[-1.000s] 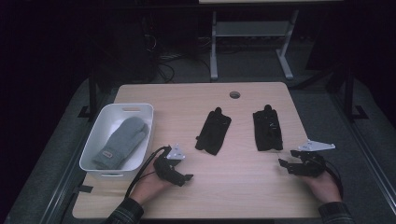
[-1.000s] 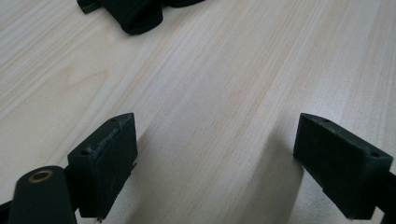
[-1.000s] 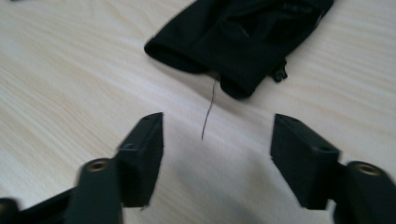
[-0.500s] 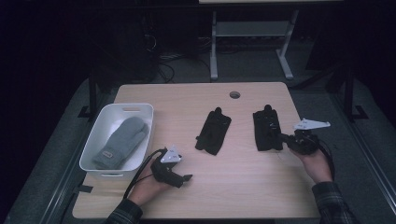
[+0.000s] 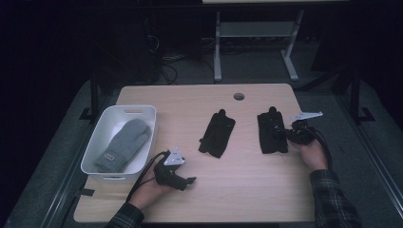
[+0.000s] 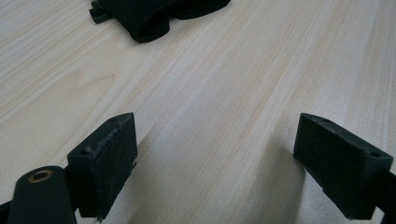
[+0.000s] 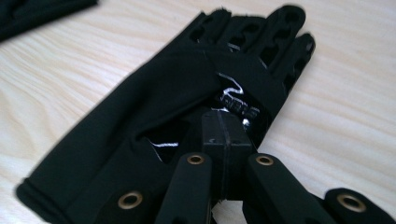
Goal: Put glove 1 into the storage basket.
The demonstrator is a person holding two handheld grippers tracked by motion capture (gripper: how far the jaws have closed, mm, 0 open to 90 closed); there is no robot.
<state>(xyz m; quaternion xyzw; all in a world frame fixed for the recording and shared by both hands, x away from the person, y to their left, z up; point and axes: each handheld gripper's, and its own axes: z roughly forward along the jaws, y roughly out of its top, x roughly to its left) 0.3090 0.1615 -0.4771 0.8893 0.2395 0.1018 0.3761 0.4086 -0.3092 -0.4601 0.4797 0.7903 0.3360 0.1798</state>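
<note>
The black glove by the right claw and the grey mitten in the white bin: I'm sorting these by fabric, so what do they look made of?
The black glove looks like thin, smooth stretch synthetic, faintly shiny, with a silvery printed logo and cut-out holes along the fingers. The grey mitten looks like thick, matte knit or fleece with a small sewn label; its weave is too small to tell. The white bin looks like smooth moulded plastic.

**Right gripper crosses table to glove, jaws closed**

The right gripper (image 5: 288,135) has travelled from the table's near right corner inward to the right-hand black glove (image 5: 272,133), where its tips now sit at the glove's edge. Its jaws, apart a second ago, have closed flat against each other over the fabric (image 7: 187,107); whether any cloth is pinched between them cannot be told.
</note>
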